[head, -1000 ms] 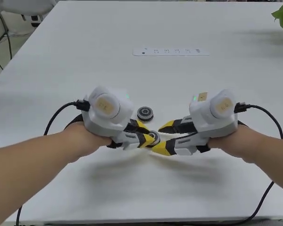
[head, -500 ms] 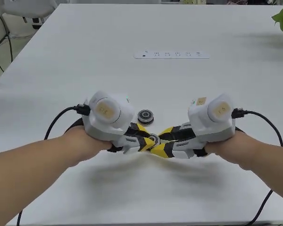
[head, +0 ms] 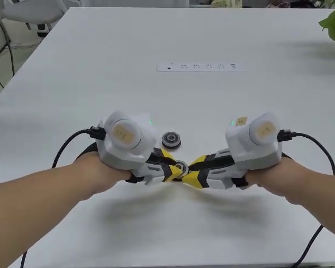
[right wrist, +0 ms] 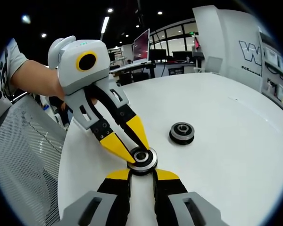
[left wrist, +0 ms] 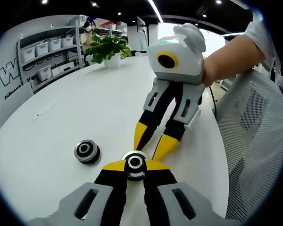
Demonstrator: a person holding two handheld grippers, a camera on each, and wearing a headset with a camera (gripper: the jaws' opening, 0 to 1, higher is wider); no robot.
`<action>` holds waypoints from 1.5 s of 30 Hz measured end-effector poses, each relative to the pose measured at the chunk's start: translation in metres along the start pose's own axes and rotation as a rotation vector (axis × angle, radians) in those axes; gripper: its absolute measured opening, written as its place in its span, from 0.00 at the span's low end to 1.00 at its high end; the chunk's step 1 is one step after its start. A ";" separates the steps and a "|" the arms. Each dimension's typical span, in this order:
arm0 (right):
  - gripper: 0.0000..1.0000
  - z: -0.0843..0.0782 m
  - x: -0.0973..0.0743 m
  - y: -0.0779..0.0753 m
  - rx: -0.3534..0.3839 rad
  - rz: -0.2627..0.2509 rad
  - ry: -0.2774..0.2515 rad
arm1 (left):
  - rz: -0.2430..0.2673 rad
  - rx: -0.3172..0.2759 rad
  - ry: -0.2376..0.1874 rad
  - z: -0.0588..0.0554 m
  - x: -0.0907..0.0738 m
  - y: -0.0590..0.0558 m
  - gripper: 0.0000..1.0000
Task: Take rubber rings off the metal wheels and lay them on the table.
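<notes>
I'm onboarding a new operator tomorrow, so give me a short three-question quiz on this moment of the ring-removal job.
1. True or false: the left gripper is shut on a wheel.
2. How many wheels does the head view show?
3. The loose wheel lies: A) touching the held wheel; B) apart from it, on the table; C) stacked on it.
Key: 1 true; 2 two; 3 B.
</notes>
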State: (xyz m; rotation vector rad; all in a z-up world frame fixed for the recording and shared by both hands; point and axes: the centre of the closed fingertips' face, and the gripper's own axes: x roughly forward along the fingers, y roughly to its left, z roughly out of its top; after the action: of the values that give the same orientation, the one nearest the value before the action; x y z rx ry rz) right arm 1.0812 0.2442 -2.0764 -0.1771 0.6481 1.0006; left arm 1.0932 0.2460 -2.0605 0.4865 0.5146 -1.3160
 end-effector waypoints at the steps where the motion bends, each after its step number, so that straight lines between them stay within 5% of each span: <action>1: 0.13 -0.001 0.000 0.000 0.003 0.000 0.002 | 0.000 0.000 0.000 0.000 0.000 0.000 0.07; 12: 0.00 -0.003 -0.003 -0.003 0.055 -0.005 0.004 | 0.006 0.000 0.000 -0.001 0.000 0.000 0.07; 25: 0.00 -0.003 -0.007 -0.008 0.161 -0.003 -0.029 | 0.010 0.000 -0.002 0.000 0.000 -0.001 0.07; 31: 0.00 0.006 -0.012 -0.013 0.253 -0.006 -0.090 | 0.008 0.002 -0.002 0.000 0.000 -0.002 0.07; 45: 0.00 0.010 -0.011 -0.012 0.294 -0.025 -0.115 | 0.022 0.007 0.010 0.001 0.001 -0.002 0.06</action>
State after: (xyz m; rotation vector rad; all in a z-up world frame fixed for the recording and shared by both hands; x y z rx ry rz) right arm 1.0913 0.2338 -2.0644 0.1293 0.6772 0.8733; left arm 1.0913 0.2445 -2.0603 0.5040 0.5120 -1.2953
